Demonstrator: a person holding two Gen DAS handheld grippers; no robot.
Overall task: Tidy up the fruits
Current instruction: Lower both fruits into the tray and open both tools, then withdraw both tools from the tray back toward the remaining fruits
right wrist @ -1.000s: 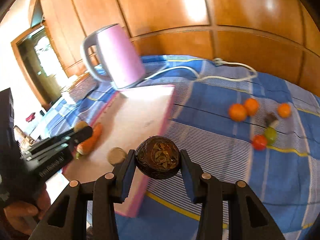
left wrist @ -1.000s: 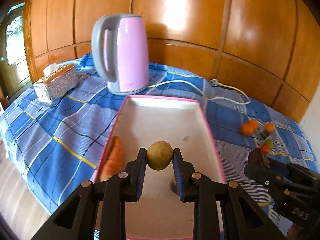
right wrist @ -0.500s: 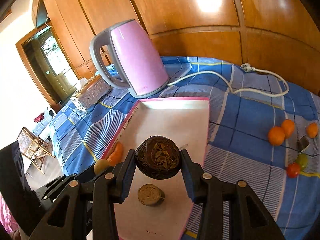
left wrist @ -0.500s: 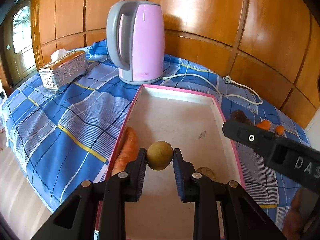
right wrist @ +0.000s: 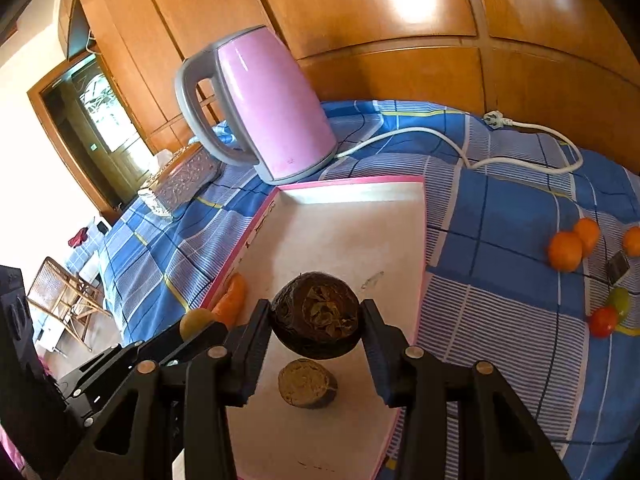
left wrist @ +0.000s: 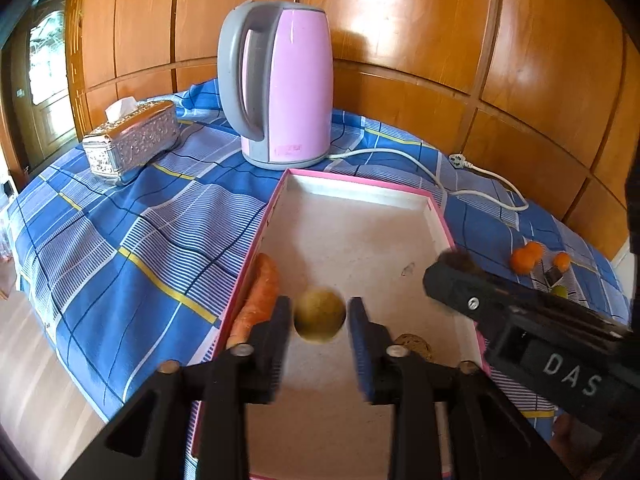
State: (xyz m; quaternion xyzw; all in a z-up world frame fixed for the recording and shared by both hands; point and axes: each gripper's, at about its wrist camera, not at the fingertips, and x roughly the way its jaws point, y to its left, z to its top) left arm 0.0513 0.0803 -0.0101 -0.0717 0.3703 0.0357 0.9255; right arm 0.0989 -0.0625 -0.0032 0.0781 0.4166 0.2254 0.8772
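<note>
A pink-rimmed white tray lies on the blue checked cloth. My left gripper hovers over the tray's near left part. Its jaws are opening, and a round yellow-green fruit sits between them with a gap on each side. A carrot lies along the tray's left wall, and a brown halved fruit rests on the floor. My right gripper holds a dark brown wrinkled fruit above the tray. Its jaws are opening, though the pads still touch the fruit.
A pink kettle stands behind the tray, its white cord trailing right. A silver tissue box sits at the back left. Oranges, a red fruit and a green one lie on the cloth at right.
The left jaws have spread away from the yellow-green fruit they were gripping. The right gripper has carried the dark fruit leftward from the cloth to above the tray.
</note>
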